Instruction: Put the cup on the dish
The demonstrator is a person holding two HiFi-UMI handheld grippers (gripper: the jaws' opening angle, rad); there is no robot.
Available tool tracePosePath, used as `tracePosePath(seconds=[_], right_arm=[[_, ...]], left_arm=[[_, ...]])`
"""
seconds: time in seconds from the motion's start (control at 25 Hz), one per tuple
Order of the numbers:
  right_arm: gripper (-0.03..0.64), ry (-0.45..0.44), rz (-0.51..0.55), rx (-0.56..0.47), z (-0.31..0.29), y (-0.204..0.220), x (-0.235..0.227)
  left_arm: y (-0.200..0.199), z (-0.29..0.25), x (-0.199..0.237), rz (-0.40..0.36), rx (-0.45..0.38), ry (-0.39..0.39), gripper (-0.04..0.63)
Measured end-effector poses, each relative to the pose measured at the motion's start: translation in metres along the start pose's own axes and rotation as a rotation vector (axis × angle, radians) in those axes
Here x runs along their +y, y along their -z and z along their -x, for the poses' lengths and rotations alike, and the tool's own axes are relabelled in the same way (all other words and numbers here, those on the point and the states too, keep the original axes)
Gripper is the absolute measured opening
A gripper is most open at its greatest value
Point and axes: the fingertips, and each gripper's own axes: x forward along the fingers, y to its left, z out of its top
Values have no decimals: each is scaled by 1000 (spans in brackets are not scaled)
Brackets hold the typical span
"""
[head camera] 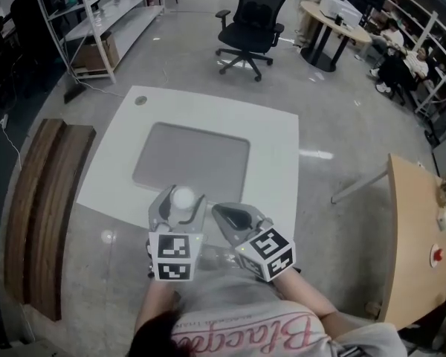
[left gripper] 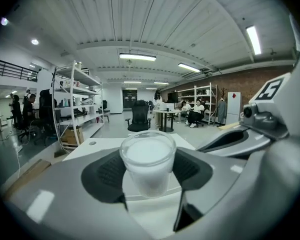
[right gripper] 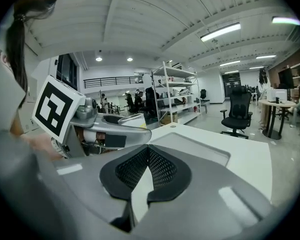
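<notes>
Left tongs (left gripper: 149, 178) clenched on white cup (left gripper: 148, 156), over near edge of white bench (head camera: 276, 136) — grey tray (head camera: 193, 155) just beyond. Right tongs (right gripper: 146, 168) alongside — closed, empty.

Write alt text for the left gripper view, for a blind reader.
The left tongs grip a small whitish cup, held upright between their dark pads. Beyond it lies a white table, then an open office with a black chair, metal shelves and seated people.
</notes>
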Motion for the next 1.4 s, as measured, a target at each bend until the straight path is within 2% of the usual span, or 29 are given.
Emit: tracePosePath(seconds=[0.32,0.64,1.08,1.4], right_arm=[[2,0,-12,60,-36,5,-19],[2,16,-36,97,-53,14,-33],[2,46,-90,150,-57,26,-47],[2,54,-112,151,-54,26,-54]], left_arm=[[15,-68,28,-78,-15,-9,270],[42,-111,32,-96,-25,46,270],[74,-156,36,-125,68,66,270],[86,-167,30,-72,174,113,270]])
